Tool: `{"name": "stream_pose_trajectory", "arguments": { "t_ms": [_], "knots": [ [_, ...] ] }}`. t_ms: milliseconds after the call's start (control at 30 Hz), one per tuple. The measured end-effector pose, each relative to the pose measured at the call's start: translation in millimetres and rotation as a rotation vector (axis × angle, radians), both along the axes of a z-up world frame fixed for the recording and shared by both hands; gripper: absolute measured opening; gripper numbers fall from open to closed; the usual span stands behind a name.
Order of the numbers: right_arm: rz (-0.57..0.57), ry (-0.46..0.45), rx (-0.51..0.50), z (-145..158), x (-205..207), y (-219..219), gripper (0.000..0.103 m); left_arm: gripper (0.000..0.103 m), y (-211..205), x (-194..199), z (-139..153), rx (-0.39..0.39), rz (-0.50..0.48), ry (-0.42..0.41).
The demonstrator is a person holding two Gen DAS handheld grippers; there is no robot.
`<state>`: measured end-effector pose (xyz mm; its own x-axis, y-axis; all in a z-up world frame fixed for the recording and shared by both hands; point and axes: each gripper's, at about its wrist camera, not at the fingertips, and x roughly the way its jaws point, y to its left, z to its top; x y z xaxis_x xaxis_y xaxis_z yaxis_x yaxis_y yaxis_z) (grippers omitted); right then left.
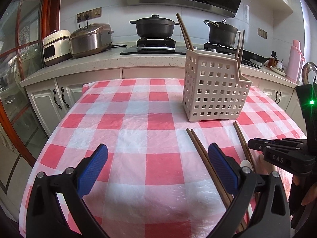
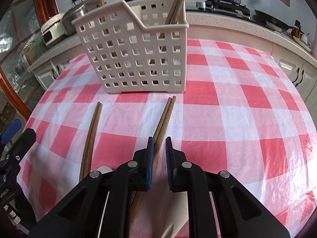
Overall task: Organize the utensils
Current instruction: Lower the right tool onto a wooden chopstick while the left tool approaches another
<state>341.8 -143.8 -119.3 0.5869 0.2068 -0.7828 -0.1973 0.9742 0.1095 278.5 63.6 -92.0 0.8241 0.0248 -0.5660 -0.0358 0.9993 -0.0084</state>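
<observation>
A beige perforated utensil basket (image 1: 215,91) stands on the checked tablecloth and also shows in the right wrist view (image 2: 136,53). Chopsticks stand in it at both ends (image 2: 178,4). Two pairs of brown chopsticks lie on the cloth in front of it: a left pair (image 2: 91,136) and a right pair (image 2: 163,119). My right gripper (image 2: 158,144) hovers low over the right pair, its jaws narrowly apart with nothing between the pads. My left gripper (image 1: 158,154) is wide open and empty, with a chopstick pair (image 1: 200,148) beside its right finger.
A counter behind the table holds two rice cookers (image 1: 79,41), two dark pots on a stove (image 1: 154,26) and a pink flask (image 1: 295,59). The tablecloth (image 2: 237,119) stretches to the right of the basket. The right gripper's body shows at the left view's right edge (image 1: 281,154).
</observation>
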Motion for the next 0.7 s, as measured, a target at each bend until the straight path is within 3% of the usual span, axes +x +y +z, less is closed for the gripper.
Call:
{"name": "stream_pose_trajectory", "arguments": {
  "t_ms": [533, 700],
  "knots": [
    [-0.025, 0.014, -0.119, -3.5, 15.3, 20.9, 0.011, 0.098, 6.0, 7.8, -7.8, -0.021, 0.001, 0.023],
    [-0.031, 0.047, -0.088, -6.4, 18.4, 15.3, 0.01, 0.098, 6.6, 8.8, -9.6, -0.026, 0.004, 0.031]
  ]
}}
